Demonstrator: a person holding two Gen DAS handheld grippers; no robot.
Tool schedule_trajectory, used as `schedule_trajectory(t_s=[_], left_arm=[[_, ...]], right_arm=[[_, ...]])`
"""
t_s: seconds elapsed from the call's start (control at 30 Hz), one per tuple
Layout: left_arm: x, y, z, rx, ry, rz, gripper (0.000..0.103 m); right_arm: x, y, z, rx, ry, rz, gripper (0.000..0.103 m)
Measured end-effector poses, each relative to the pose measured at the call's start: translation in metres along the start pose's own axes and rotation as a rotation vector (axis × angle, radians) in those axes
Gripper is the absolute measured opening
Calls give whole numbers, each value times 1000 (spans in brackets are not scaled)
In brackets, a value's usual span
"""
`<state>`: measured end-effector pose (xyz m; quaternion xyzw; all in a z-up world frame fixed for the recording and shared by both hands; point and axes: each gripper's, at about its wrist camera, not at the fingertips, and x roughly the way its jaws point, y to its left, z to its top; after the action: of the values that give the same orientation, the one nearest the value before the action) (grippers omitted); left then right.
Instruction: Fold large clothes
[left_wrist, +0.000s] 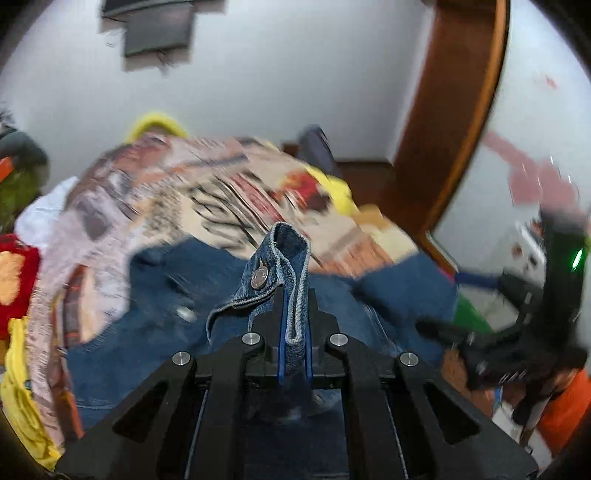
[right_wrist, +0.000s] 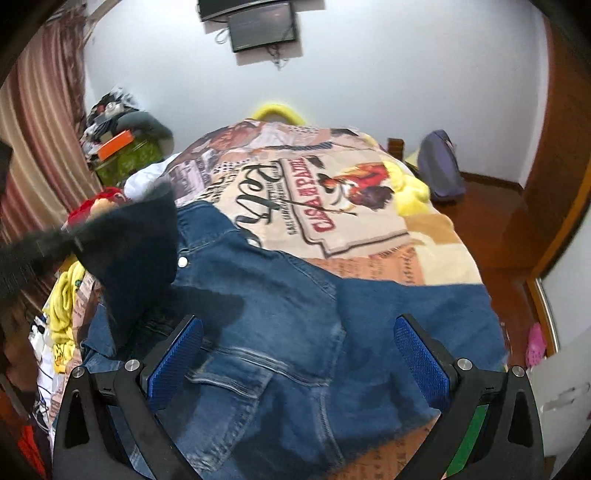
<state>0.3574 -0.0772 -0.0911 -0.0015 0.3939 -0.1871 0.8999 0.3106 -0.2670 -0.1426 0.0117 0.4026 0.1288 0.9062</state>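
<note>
Left gripper (left_wrist: 294, 314): jaws pressed together on a cuffed edge of the blue denim garment (left_wrist: 280, 266), a strip of stitched fabric standing up between the blue pads and curling forward past the tips. Round silver metal button (left_wrist: 259, 277) on that strip, just left of the jaws and slightly ahead of them. Rest of the denim spread below and ahead of the jaws, dropping away to both sides.

Right gripper (right_wrist: 299, 350): jaws wide apart, blue textured pads (right_wrist: 419, 360) clear of any cloth, nothing between them. Directly under and ahead of the gap, the same denim garment (right_wrist: 280, 306) lying flat on the bed, a stitched patch pocket (right_wrist: 236, 387) just inside the left pad. Far left of the jaws, a dark blurred shape in front of the denim; cannot tell for certain what.

Beyond the denim, ahead of both sets of jaws, a printed beige bedspread with red lettering and a rooster picture (right_wrist: 332, 199) covering the bed. Yellow cloth (right_wrist: 410, 195) at its far right edge. Seen from the left wrist, the right gripper (left_wrist: 517, 343) blurred, well off to the right of the closed jaws.
</note>
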Motion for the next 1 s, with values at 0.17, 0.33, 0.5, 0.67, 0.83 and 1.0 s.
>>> schedule_trajectory(t_s=[0.17, 0.33, 0.5, 0.67, 0.83, 1.0], left_arm=[[46, -30, -30, 36, 155, -73, 6], [67, -51, -48, 57, 264, -115, 11], [47, -47, -48, 52, 251, -134, 43], [0, -5, -43, 27, 129, -43, 71], [-17, 52, -56, 16, 108, 150, 74], [-16, 117, -93, -73, 178, 275, 74]], right_arm=[[-11, -13, -4, 23, -13, -18, 103], [-14, -16, -5, 25, -13, -15, 103], [-10, -10, -4, 16, -9, -2, 103], [10, -1, -2, 50, 34, 64, 103], [53, 15, -7, 100, 150, 135, 103], [93, 34, -18, 139, 266, 203, 99]])
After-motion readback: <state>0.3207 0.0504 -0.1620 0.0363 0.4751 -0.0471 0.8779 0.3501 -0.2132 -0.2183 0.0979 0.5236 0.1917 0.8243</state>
